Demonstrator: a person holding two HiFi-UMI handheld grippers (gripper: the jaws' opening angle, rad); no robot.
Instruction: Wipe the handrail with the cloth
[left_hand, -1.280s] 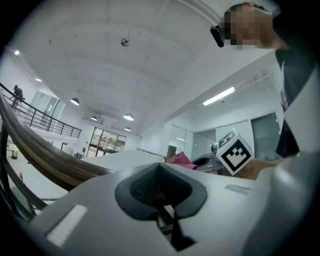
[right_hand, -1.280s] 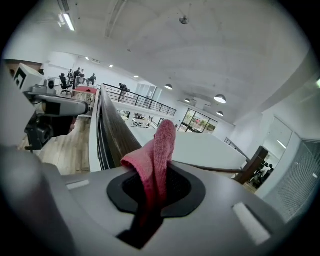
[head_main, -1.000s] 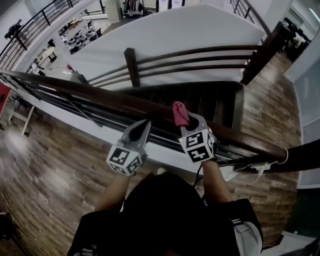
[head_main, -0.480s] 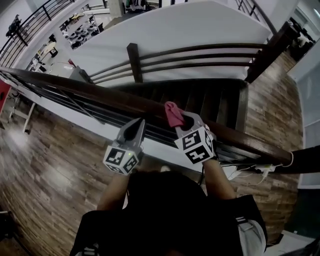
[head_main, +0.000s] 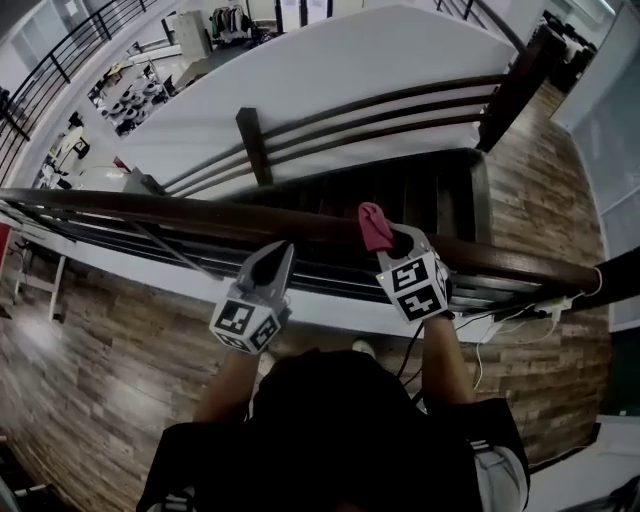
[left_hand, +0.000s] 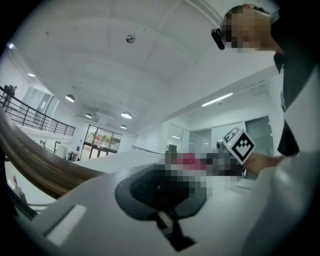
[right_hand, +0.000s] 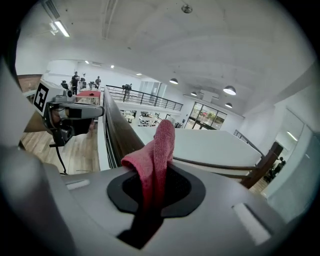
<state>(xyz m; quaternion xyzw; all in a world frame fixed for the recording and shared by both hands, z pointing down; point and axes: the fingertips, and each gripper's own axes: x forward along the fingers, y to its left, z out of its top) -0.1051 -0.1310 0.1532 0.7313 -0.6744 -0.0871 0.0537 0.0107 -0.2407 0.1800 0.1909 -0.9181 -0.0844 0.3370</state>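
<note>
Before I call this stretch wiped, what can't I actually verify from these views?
- Whether the cloth touches the handrail: head view, right gripper covers the spot.
- Dirt on the handrail: too dark and small in every view.
- Left gripper view: a mosaic patch hides the cloth there.
- Handrail's left end: cut off by the head view's edge.

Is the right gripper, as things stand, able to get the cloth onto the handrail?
Probably yes: the right gripper, shut on the cloth, is right at the handrail, with nothing between them. Actual contact is unclear.
</note>
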